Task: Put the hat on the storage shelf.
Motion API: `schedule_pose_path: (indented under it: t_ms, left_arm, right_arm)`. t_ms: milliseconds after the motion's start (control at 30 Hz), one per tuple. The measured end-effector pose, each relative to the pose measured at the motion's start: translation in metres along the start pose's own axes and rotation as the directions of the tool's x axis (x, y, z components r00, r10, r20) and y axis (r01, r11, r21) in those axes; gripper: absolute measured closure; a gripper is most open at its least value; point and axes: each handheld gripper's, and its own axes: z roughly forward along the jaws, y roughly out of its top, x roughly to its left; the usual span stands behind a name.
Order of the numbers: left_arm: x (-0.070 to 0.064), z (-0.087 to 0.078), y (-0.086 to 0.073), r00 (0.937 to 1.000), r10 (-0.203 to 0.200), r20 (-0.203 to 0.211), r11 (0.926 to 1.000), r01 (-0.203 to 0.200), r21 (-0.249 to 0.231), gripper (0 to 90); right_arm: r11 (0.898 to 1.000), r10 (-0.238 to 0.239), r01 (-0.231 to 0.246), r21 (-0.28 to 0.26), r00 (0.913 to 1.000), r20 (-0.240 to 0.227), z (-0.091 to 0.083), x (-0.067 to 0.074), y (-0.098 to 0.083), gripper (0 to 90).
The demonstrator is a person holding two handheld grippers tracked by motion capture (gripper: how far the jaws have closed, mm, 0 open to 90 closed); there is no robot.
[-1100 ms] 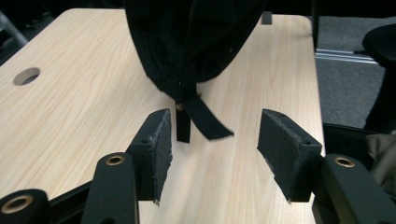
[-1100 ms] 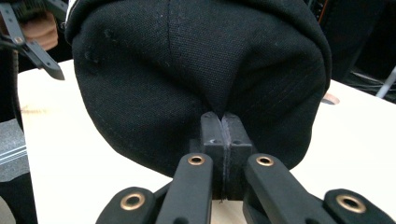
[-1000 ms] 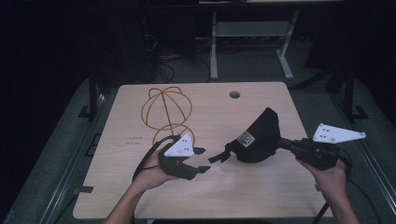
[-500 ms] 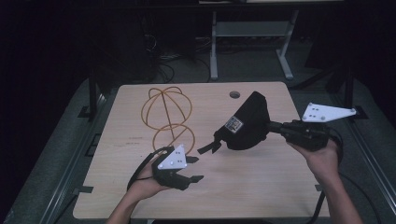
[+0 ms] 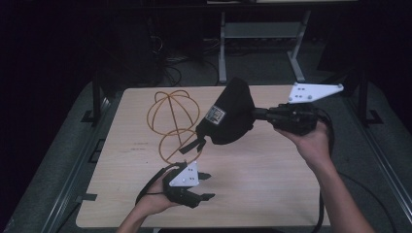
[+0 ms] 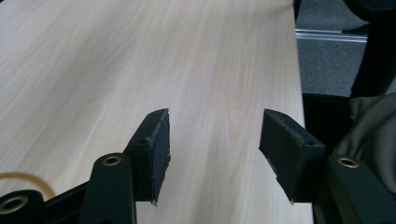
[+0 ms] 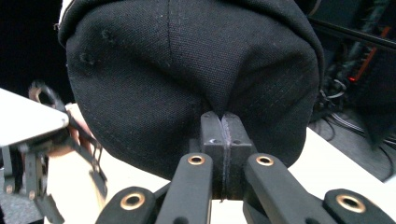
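Note:
A black cap [image 5: 228,114] hangs in the air over the middle of the table, its strap dangling at the lower left. My right gripper [image 5: 256,114] comes in from the right and is shut on the cap's fabric; in the right gripper view the jaws [image 7: 223,126] pinch a fold of the cap [image 7: 187,70]. An orange wire stand [image 5: 172,116] with a round top stands on the table just left of the cap. My left gripper [image 5: 209,186] sits low near the front edge and is open, with bare wood between its pads [image 6: 156,144].
The light wooden table [image 5: 272,170] has free room at its right and front. Its right edge [image 6: 299,70] drops to a grey floor. A metal frame [image 5: 257,34] and cables [image 5: 170,73] lie behind the table.
My right gripper has raised the cap and carried it left and back, closer to the wire stand. My left gripper has drawn back toward the front edge of the table.

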Motion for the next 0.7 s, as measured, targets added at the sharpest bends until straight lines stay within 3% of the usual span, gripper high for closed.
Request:
schedule_pose_path:
  t_ms: [200, 367, 533, 567, 700]
  left_arm:
    - [-0.001, 0.002, -0.001, 0.9996, 0.029, 0.006, 0.9995, -0.029, 0.015, 42.7]
    - [0.001, 0.002, -0.003, 0.9998, 0.015, 0.013, 0.9999, -0.015, 0.007, 42.9]
    - [-0.003, 0.007, -0.003, 0.9991, 0.028, 0.033, 0.9995, -0.028, 0.01, 43.2]
    - [-0.005, 0.009, -0.003, 0.9987, 0.029, 0.041, 0.9995, -0.03, 0.014, 43.3]
    - [-0.006, 0.011, -0.002, 0.998, 0.034, 0.053, 0.9991, -0.035, 0.024, 43.7]
  right_arm:
    - [0.999, -0.035, 0.037, 0.031, 0.9972, -0.066, 0.036, 0.0, 0.036, 90.0]
    - [0.996, -0.062, 0.068, 0.064, 0.9936, -0.094, 0.066, -0.002, 0.061, 90.0]
    - [0.989, -0.078, 0.091, 0.117, 0.9911, -0.107, 0.09, -0.003, 0.078, 90.0]
    - [0.984, -0.094, 0.109, 0.143, 0.9894, -0.111, 0.104, -0.003, 0.088, 90.0]
    - [0.976, -0.108, 0.129, 0.174, 0.9865, -0.123, 0.124, -0.002, 0.101, 90.0]
